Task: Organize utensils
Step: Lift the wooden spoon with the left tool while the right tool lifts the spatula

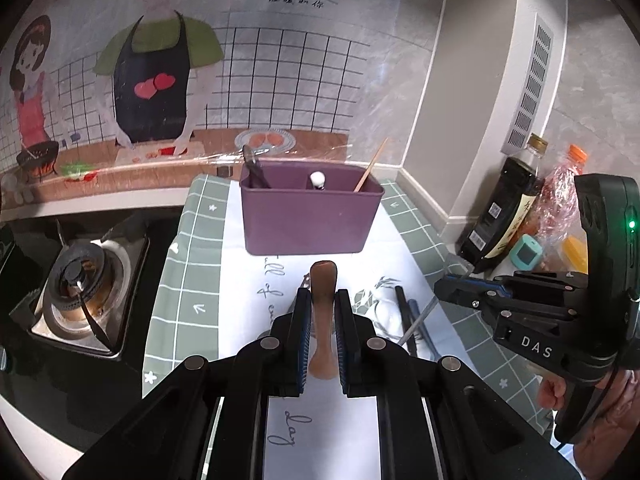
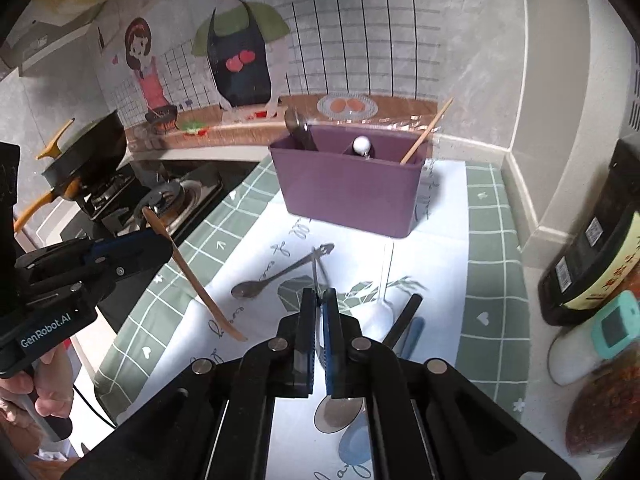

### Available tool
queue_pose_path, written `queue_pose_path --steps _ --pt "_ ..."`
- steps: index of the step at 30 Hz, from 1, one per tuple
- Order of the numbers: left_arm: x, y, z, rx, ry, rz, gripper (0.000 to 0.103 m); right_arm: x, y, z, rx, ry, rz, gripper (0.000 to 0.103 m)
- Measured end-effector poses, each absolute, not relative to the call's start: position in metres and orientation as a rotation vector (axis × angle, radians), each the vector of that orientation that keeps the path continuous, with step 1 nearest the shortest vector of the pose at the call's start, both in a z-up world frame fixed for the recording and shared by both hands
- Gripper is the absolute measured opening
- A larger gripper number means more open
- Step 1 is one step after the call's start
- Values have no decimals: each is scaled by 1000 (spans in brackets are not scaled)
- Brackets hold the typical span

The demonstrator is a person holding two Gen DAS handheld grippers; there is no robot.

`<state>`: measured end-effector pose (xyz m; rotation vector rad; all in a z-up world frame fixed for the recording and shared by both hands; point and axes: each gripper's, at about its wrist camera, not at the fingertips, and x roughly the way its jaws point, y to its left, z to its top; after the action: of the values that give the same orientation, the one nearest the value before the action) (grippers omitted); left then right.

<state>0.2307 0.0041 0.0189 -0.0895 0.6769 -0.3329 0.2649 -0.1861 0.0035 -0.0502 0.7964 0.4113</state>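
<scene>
Brown wooden spoon (image 1: 323,312) pinched between the pads of the left tool (image 1: 323,300), handle poking forward past the fingertips, bowl end under the jaws. Right tool (image 2: 319,300) pressed together on a thin metal spoon (image 2: 338,412), its bowl showing below the jaws at frame bottom, handle running up through the pads, blurred beyond them. Risk: both grips sit on narrow, smooth handles, so either spoon could swivel or slip out on the way over; the wooden one hangs long and slanted in the right wrist view and could clip the bin rim. Purple bin (image 1: 310,216) sits upper centre in both views, well ahead of both tools, already holding a dark utensil (image 1: 256,172) at left, a white-tipped one (image 1: 318,180) mid, a chopstick (image 1: 370,166) at right. Compartment dividers hard to read, so wrong-slot drop is possible. On the white cloth (image 2: 432,240) between tools and bin: another metal spoon (image 2: 276,276) lying flat centre frame, dark sticks (image 2: 404,316) and a blue handle (image 2: 414,334) just right of the right tool. Worktop (image 2: 492,240) has a green checked mat; stove (image 1: 80,280) at left, sauce bottle (image 1: 506,208) at right.
</scene>
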Motion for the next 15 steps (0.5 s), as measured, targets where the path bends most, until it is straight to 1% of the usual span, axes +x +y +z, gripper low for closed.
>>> queue_pose_path --steps 5,15 --pt "228 3 29 -87 655 -337 12 262 -191 17 -50 765 405 3" --pt "227 4 34 -90 646 -333 12 261 -192 25 -50 760 419 1"
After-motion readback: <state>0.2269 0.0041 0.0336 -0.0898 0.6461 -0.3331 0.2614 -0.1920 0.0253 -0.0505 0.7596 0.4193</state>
